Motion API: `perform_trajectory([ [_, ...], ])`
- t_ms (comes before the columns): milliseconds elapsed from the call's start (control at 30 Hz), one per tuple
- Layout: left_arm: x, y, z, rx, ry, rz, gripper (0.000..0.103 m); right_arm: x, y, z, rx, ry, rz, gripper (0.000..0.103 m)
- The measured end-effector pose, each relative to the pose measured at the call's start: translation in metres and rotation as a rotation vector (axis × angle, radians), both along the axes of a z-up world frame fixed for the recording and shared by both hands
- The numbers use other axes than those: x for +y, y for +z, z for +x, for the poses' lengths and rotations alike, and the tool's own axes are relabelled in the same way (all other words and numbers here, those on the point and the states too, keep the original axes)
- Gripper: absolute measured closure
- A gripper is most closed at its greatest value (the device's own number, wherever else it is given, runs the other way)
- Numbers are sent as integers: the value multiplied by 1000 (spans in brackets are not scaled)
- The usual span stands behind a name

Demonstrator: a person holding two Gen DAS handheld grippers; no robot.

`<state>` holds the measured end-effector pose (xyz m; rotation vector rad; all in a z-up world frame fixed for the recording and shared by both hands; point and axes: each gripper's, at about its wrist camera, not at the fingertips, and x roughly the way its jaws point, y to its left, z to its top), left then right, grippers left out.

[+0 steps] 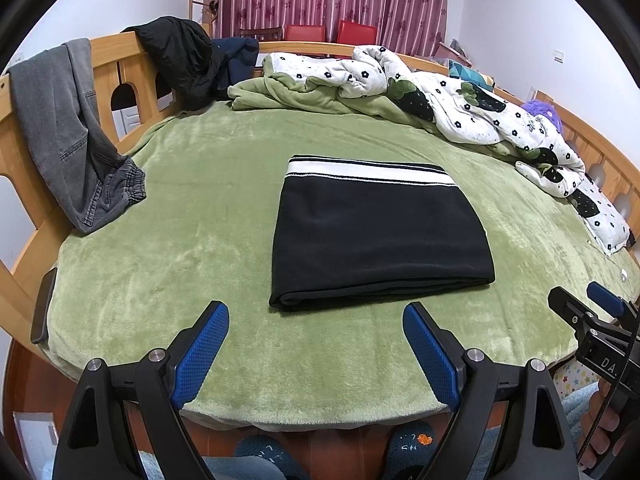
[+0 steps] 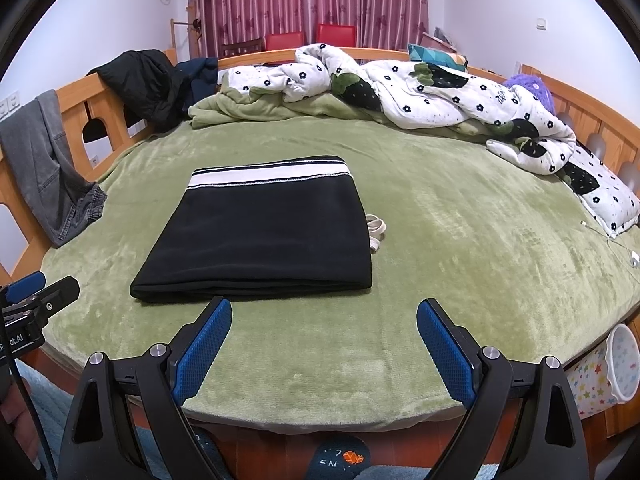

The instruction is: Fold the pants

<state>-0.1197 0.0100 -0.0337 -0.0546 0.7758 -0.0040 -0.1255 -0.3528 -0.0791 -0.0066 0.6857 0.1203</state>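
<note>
Lying squared on the bed (image 1: 200,216), folded pants (image 1: 380,236) are judged finished, left tool (image 1: 316,320) and right tool (image 2: 324,316) held back wide apart and empty.

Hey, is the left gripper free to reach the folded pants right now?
Probably yes. The left gripper is open and empty, pointing at the near edge of the pants, with only bare green blanket between them.

The right tool (image 1: 600,320) shows "DA." on its side, the left tool (image 2: 36,292) "ot.AI".
</note>
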Motion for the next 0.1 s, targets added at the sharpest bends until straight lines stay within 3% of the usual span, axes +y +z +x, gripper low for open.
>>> perform_trajectory([
  [100,-1,1,1,18,-65,-45,15,-1,0,0,-5,0,4,10],
])
